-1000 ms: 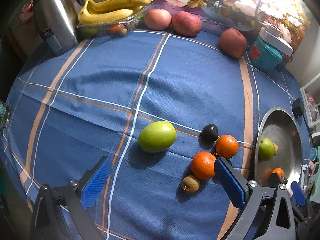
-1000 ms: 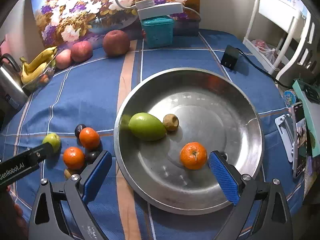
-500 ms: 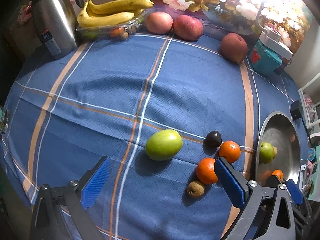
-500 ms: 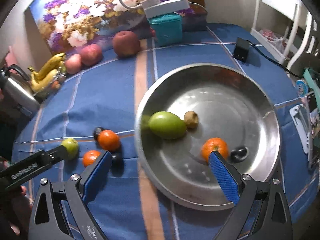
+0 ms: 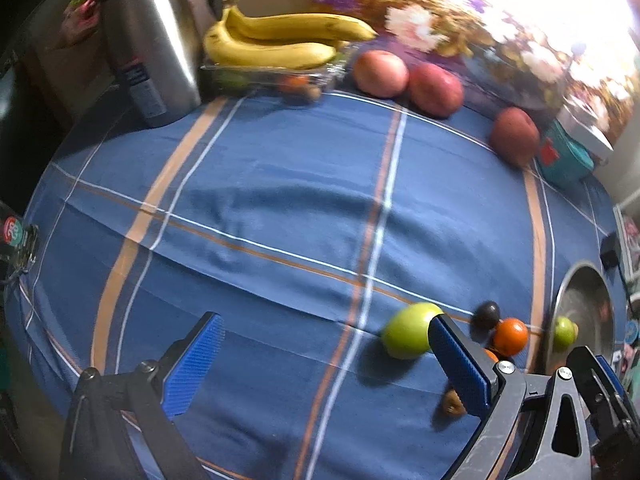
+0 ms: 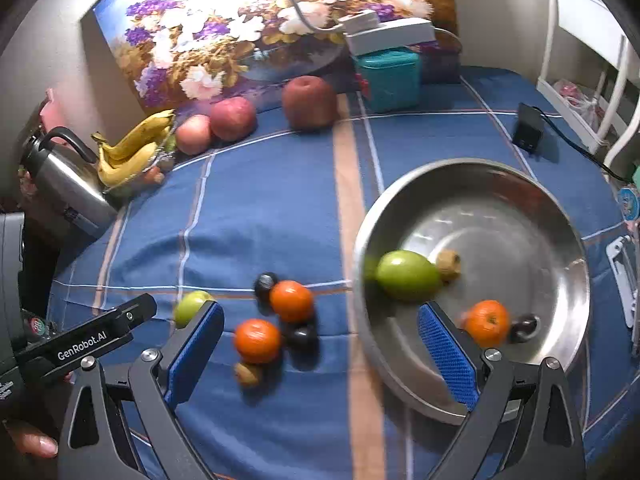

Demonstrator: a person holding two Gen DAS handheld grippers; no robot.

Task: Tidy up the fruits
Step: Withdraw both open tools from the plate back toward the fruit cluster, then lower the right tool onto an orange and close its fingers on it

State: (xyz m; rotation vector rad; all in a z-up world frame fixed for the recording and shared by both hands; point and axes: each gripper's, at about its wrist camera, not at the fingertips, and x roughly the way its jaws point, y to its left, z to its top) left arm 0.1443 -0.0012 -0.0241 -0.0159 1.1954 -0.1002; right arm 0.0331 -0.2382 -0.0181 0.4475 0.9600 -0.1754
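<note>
On the blue checked tablecloth [image 6: 260, 208], a metal bowl [image 6: 560, 220] sits to the right and holds a green fruit [image 6: 406, 275], a small brown fruit [image 6: 448, 265], an orange [image 6: 487, 323] and a dark round fruit [image 6: 523, 327]. Left of the bowl, loose fruit lies in a cluster: two oranges [image 6: 291, 301], two dark fruits [image 6: 265, 285], a small brown one [image 6: 247, 373] and a green one [image 6: 191, 307] off to the left. The right gripper [image 6: 320, 354] hangs above the cloth at the bowl's near-left rim, its blue pads spread wide with nothing between them. The left gripper [image 5: 324, 364] is also spread wide and empty, low over bare cloth, with the green fruit [image 5: 408, 336] just behind its right pad. Along the far edge stand a steel kettle [image 5: 152, 52], bananas [image 5: 276, 40] on a clear tray, three red apples [image 5: 382, 74] and a teal box [image 6: 390, 78] in front of a flower picture [image 6: 240, 36]. Both views are somewhat blurred.
</note>
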